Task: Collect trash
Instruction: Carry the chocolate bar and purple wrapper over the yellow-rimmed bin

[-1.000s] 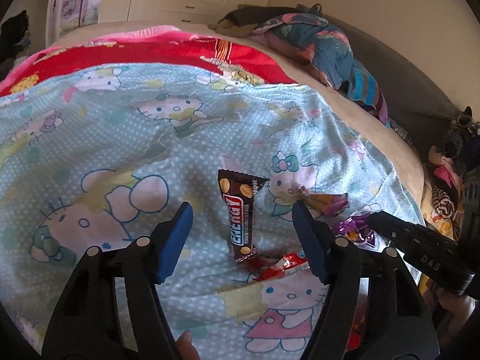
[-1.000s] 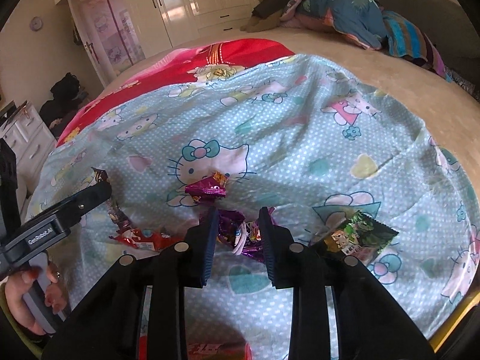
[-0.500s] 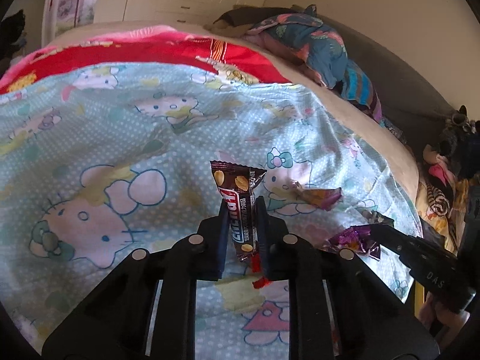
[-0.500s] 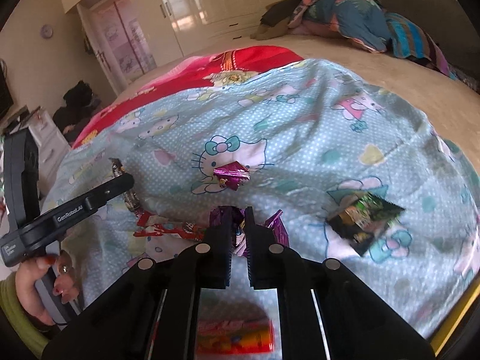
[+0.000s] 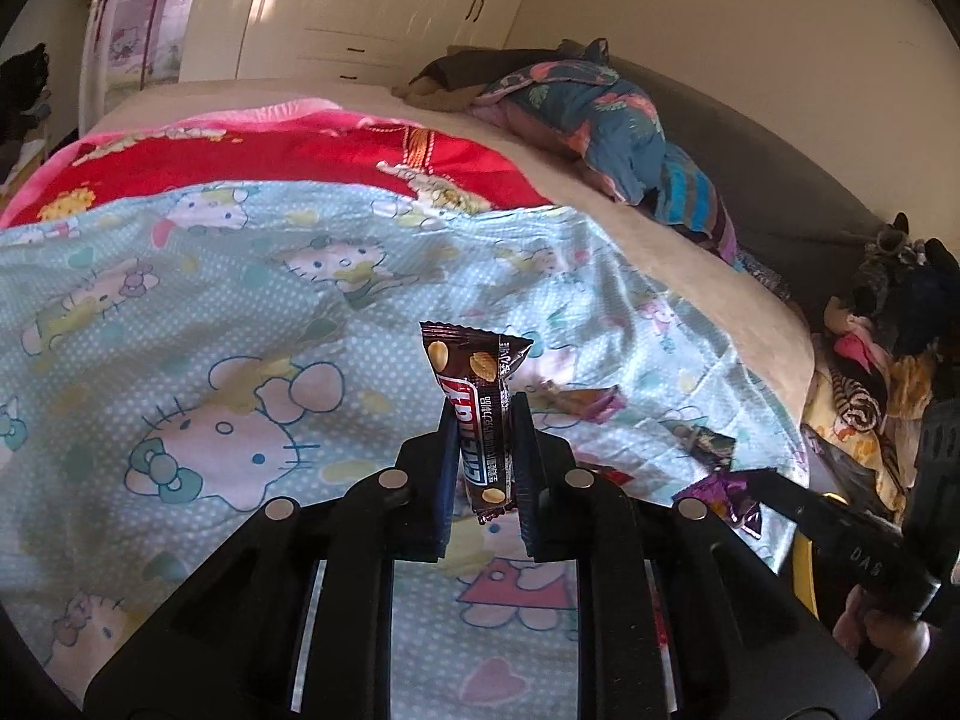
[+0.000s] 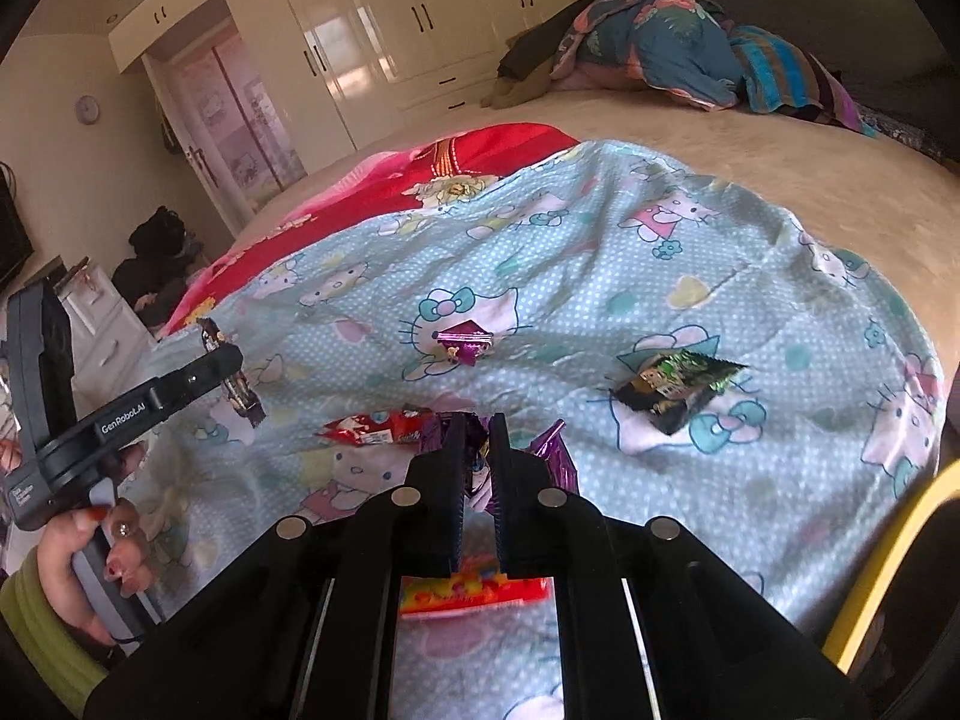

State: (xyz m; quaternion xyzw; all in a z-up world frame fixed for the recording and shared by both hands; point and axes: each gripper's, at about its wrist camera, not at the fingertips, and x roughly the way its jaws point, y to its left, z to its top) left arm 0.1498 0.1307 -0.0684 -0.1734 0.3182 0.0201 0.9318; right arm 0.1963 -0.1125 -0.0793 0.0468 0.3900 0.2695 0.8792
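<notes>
Much of the purple wrapper (image 6: pixel 555 456) is hidden behind the fingers of the right tool (image 6: pixel 478 438), so only crinkled foil edges are seen on either side of the closed jaws that pinch it; its print cannot be read. The lower end of the brown candy bar wrapper (image 5: pixel 480 414) is partly covered by the left tool (image 5: pixel 483 420), which is clamped on its middle, the wrapper being held upright above the blue cartoon-cat bedsheet (image 5: pixel 180 360). Peanut pictures and a red and blue logo are seen on it, though the small white print is too fine to make out. Beyond the right tool's tips a small purple candy wrapper (image 6: pixel 465 345) is seen lying on the sheet, and to the right of them a dark green packet (image 6: pixel 675 387). Just left of the tips a red wrapper (image 6: pixel 372 427) is found, half masked by the purple foil. Below the tool a red and yellow packet (image 6: pixel 474 594) is seen only through the frame's gap.
</notes>
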